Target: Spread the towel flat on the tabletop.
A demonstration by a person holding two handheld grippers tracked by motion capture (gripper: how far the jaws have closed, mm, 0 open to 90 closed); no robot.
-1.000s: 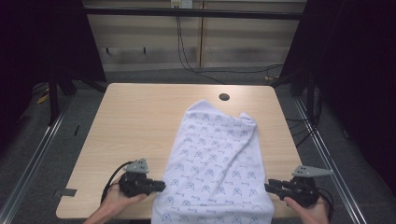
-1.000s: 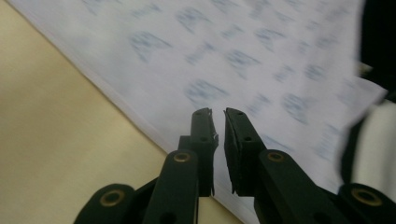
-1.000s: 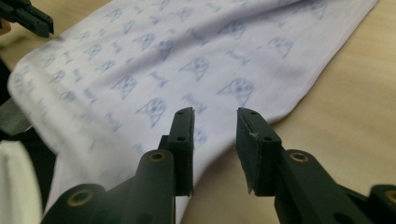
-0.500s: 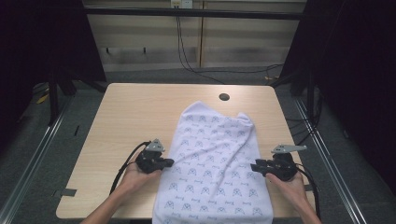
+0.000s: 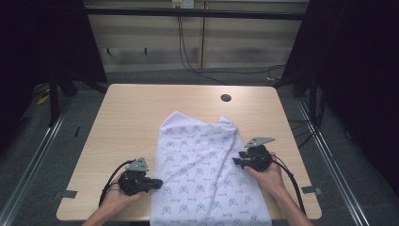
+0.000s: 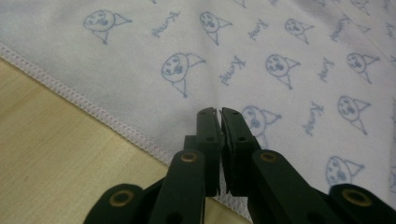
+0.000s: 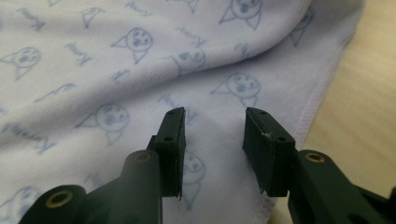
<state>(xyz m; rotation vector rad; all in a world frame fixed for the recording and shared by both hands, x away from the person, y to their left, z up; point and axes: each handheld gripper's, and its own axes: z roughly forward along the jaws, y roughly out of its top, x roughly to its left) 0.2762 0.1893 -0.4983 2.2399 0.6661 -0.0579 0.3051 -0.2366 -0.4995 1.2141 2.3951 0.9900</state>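
cloth (image 5: 207, 174) – long axis runs away from person | left gripper (image 6: 219, 114) fingers closed, empty, over hem | right gripper (image 7: 212, 126) fingers half open – just widening, over cloth, nothing held

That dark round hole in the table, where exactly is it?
In the high view the hole lies near the table's far edge, right of centre, just beyond the printed cloth.

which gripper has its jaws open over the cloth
The right gripper: its jaws stand apart above the cloth near its right hem, having just been opening. The left gripper has its jaws together at the left hem.
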